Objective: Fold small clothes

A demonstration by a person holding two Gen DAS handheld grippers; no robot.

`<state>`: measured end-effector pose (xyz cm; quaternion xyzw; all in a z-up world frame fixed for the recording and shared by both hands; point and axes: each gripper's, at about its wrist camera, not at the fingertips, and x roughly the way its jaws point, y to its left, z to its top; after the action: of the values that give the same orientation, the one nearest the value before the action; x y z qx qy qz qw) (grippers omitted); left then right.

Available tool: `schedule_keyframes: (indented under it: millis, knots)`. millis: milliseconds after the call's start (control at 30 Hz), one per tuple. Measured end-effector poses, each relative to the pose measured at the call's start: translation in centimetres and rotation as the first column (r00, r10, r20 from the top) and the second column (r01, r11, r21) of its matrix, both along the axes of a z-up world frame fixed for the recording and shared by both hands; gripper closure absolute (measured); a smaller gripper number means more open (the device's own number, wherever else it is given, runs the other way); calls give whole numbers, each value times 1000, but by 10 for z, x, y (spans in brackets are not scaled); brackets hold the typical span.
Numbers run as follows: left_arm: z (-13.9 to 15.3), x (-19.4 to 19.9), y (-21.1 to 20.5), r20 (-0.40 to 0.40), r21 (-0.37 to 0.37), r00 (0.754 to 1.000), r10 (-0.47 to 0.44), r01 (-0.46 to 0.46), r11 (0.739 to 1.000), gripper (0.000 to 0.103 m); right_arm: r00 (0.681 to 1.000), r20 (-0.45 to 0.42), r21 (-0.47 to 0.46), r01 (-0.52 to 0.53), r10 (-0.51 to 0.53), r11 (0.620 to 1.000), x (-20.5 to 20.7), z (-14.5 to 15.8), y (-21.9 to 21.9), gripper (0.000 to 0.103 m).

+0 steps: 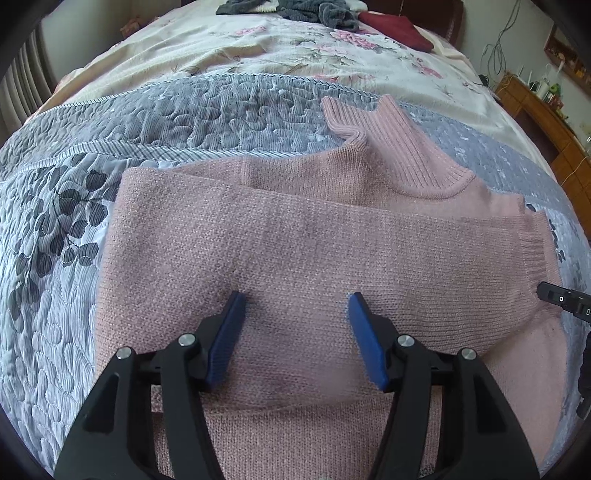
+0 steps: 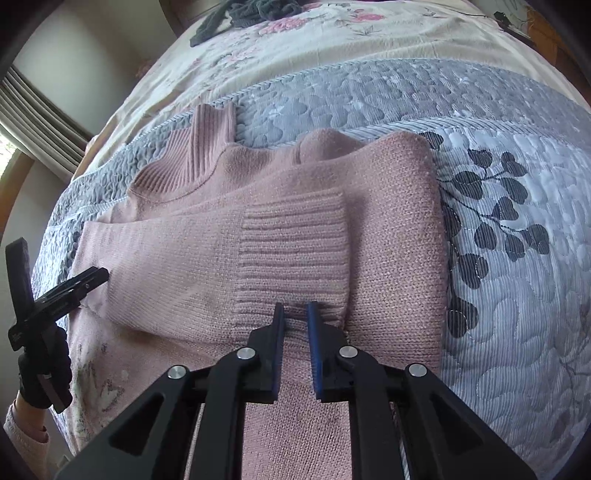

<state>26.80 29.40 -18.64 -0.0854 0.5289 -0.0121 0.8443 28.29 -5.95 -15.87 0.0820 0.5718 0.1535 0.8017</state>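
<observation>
A pink knitted sweater (image 1: 295,236) lies flat on the grey quilted bedspread (image 1: 184,110), its ribbed collar (image 1: 388,147) pointing away from me. One sleeve is folded across the body, and its ribbed cuff (image 2: 295,243) rests on top. My left gripper (image 1: 297,295) hovers open over the sweater's middle with nothing between its blue pads. In the right wrist view the left gripper (image 2: 59,258) shows at the sweater's left side, held by a black-gloved hand (image 2: 44,369). My right gripper (image 2: 296,305) is shut on the near edge of the sleeve cuff; its tip (image 1: 554,297) shows at the right edge.
A cream floral sheet (image 1: 258,48) covers the far half of the bed. A heap of dark grey clothes (image 1: 295,9) and a dark red garment (image 1: 399,31) lie at its far end. A wooden dresser (image 1: 546,110) stands on the right and a curtain (image 2: 37,110) hangs on the left.
</observation>
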Motion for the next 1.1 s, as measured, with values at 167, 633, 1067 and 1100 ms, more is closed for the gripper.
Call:
schedule_keyframes:
  millis: [167,633,1067,1100]
  knots:
    - [5,5,1,-33,-15,999,-10,9,1000,43,999,-31,-18,-23,22,1000,5,6,3,90]
    - [40,137,-2,-63,-110,998,29,-36,993,35,997,-41,145,-63,69,987,151,36,72,66]
    - [-23,207,-18,-152,-177,988,38,-65,982,37,993,-100,102,-56,66,993,230,-26,125,57]
    - [-22,210,-20,-143,-178,989,38,-63,982,40,993,-96,96,-56,66,994,232,-29,127,57]
